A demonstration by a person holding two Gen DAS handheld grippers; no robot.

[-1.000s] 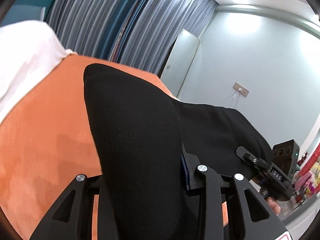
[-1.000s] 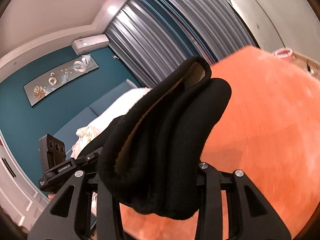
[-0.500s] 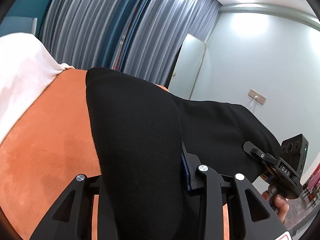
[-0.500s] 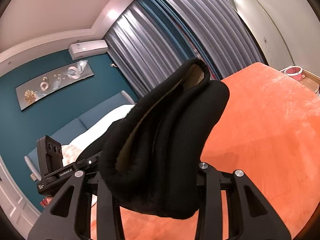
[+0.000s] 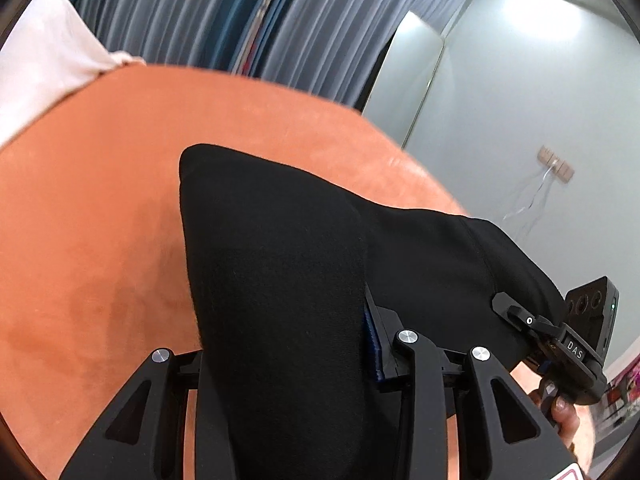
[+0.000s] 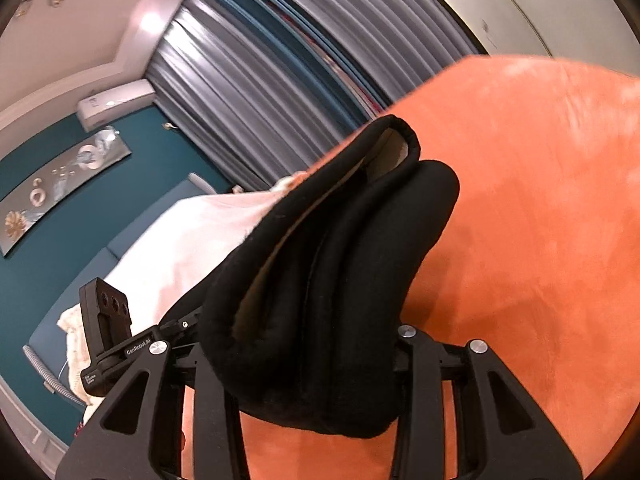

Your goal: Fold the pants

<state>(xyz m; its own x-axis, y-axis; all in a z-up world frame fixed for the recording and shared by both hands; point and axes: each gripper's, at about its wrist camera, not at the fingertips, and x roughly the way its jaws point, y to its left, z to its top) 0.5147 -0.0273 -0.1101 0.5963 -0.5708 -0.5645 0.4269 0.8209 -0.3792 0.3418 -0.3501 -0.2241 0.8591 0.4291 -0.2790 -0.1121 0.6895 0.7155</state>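
Observation:
The black pants are bunched thick between the jaws of my left gripper, which is shut on them. From there the cloth stretches right to my right gripper, held by a hand. In the right wrist view a folded wad of the pants, with a pale-lined hem on top, fills the right gripper, shut on it. The left gripper shows at the lower left. Both sets of fingertips are hidden by cloth. The pants hang just above the orange bed cover.
The orange bed cover spreads wide ahead in both views. White bedding lies at its left end, by a teal headboard. Grey curtains and a tall mirror stand beyond the bed.
Both grippers have come down and forward with the pants still gripped. The orange cover now fills more of each view. The pants stay bunched the same way.

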